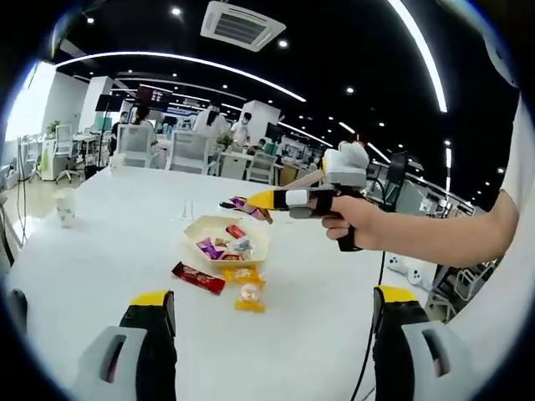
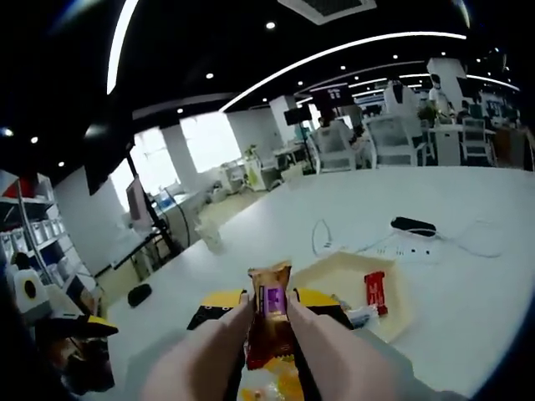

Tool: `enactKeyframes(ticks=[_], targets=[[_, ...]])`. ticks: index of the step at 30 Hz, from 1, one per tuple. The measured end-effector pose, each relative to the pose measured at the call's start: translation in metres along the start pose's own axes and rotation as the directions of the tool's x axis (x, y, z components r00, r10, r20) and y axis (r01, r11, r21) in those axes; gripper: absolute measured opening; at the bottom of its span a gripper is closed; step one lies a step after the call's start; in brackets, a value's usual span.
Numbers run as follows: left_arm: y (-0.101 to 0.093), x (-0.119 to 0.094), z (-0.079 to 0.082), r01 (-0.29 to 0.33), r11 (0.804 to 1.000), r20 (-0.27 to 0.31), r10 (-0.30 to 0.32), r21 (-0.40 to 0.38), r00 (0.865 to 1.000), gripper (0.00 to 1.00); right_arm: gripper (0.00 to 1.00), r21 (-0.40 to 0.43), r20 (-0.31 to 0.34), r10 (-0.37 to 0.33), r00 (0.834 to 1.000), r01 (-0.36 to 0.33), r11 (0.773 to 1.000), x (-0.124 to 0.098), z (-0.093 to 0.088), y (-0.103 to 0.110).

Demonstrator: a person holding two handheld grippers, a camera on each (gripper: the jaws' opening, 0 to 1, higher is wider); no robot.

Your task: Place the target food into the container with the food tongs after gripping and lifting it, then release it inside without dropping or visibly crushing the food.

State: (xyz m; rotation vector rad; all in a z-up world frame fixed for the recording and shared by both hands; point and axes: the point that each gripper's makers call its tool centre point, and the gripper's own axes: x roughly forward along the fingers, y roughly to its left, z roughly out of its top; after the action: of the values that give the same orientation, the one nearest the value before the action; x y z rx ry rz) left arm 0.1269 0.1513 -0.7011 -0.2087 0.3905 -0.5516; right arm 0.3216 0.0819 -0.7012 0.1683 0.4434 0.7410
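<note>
Left gripper (image 1: 272,311): jaws spread wide, nothing between them, held low over the white table (image 1: 109,242). Right gripper (image 2: 269,307): seen in its own view carrying tongs (image 2: 330,351) whose two pale arms are pressed in on a brown snack (image 2: 267,313) with a purple label; the snack stands upright between the tong tips, lifted clear of the table. The tong arms lie between the yellow-tipped jaws, which are closed down on them. In the left gripper view the same right gripper (image 1: 272,200) enters from the right, held in a hand (image 1: 368,221), with the snack (image 1: 242,205) at the tong tips just above the far rim of the tray (image 1: 201,227). The tray, a shallow cream container, sits on the table and holds several wrapped sweets, among them a purple one (image 1: 207,248) and a red one (image 1: 236,231). On the table just in front of the tray lie a dark red bar (image 1: 198,277) and a yellow sweet (image 1: 250,294), near each other but apart. A paper cup (image 1: 65,206) stands well apart at the table's left edge. In the right gripper view a black object (image 2: 413,225) with a white cable lies on the table beyond the tray (image 2: 334,280).
</note>
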Motion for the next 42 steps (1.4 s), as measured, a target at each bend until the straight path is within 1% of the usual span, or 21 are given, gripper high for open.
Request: enactKeyframes(ticks=[2, 7, 11, 17, 18, 19, 20, 21, 24, 28, 36, 38, 40, 42], targets=[[-0.001, -0.002, 0.001, -0.004, 1.0, 0.002, 0.004, -0.001, 1.0, 0.99, 0.21, 0.007, 0.006, -0.004, 1.0, 0.004, 1.0, 0.001, 0.006, -0.004], [-0.003, -0.008, -0.004, -0.009, 1.0, -0.011, 0.009, -0.003, 1.0, 0.99, 0.21, 0.006, 0.016, -0.019, 1.0, 0.019, 1.0, 0.001, 0.017, -0.01], [0.0, -0.007, -0.005, -0.009, 1.0, -0.012, 0.009, -0.005, 1.0, 0.99, 0.21, -0.007, 0.023, -0.027, 0.999, 0.027, 1.0, 0.0, 0.029, -0.016], [0.001, -0.003, 0.001, 0.0, 1.0, -0.005, 0.0, -0.001, 1.0, 0.99, 0.21, -0.045, 0.013, -0.036, 0.999, 0.037, 0.998, 0.003, 0.041, -0.028], [0.002, -0.002, 0.001, 0.001, 1.0, -0.011, -0.001, 0.002, 1.0, 0.99, 0.21, -0.054, 0.009, -0.037, 0.999, 0.038, 0.998, 0.004, 0.041, -0.03], [0.003, -0.002, -0.002, 0.001, 1.0, -0.038, -0.001, 0.021, 0.999, 0.99, 0.21, -0.058, 0.005, -0.039, 0.999, 0.039, 0.998, 0.004, 0.041, -0.032], [0.004, -0.002, -0.003, 0.001, 0.999, -0.05, 0.002, 0.047, 0.999, 0.99, 0.21, -0.062, -0.003, -0.04, 0.999, 0.04, 0.997, 0.005, 0.04, -0.036], [0.004, -0.001, 0.0, 0.004, 0.998, -0.045, -0.001, 0.063, 0.999, 0.99, 0.21, -0.066, -0.009, -0.043, 0.999, 0.042, 0.997, 0.006, 0.039, -0.039], [0.008, 0.0, 0.006, 0.004, 0.999, -0.031, -0.003, 0.045, 1.0, 0.99, 0.21, -0.092, -0.033, -0.048, 0.998, 0.045, 0.995, 0.007, 0.038, -0.047], [0.014, 0.003, 0.012, -0.005, 1.0, -0.011, 0.005, 0.024, 1.0, 0.99, 0.21, -0.127, -0.05, -0.049, 0.998, 0.042, 0.991, 0.012, 0.044, -0.053], [0.017, 0.016, 0.016, 0.001, 1.0, -0.001, -0.001, 0.008, 1.0, 0.99, 0.21, -0.14, -0.039, -0.054, 0.998, 0.048, 0.989, 0.02, 0.067, -0.062], [0.019, 0.018, 0.018, -0.001, 1.0, 0.001, 0.001, 0.004, 1.0, 0.99, 0.21, -0.133, -0.034, -0.054, 0.998, 0.049, 0.99, 0.021, 0.07, -0.064], [0.021, 0.022, 0.017, 0.005, 1.0, -0.003, -0.005, -0.004, 1.0, 0.99, 0.21, -0.131, -0.028, -0.054, 0.998, 0.05, 0.99, 0.023, 0.071, -0.066], [0.021, 0.027, 0.013, 0.018, 1.0, -0.029, -0.018, 0.001, 0.999, 0.99, 0.21, -0.133, -0.028, -0.058, 0.998, 0.054, 0.99, 0.026, 0.069, -0.068]])
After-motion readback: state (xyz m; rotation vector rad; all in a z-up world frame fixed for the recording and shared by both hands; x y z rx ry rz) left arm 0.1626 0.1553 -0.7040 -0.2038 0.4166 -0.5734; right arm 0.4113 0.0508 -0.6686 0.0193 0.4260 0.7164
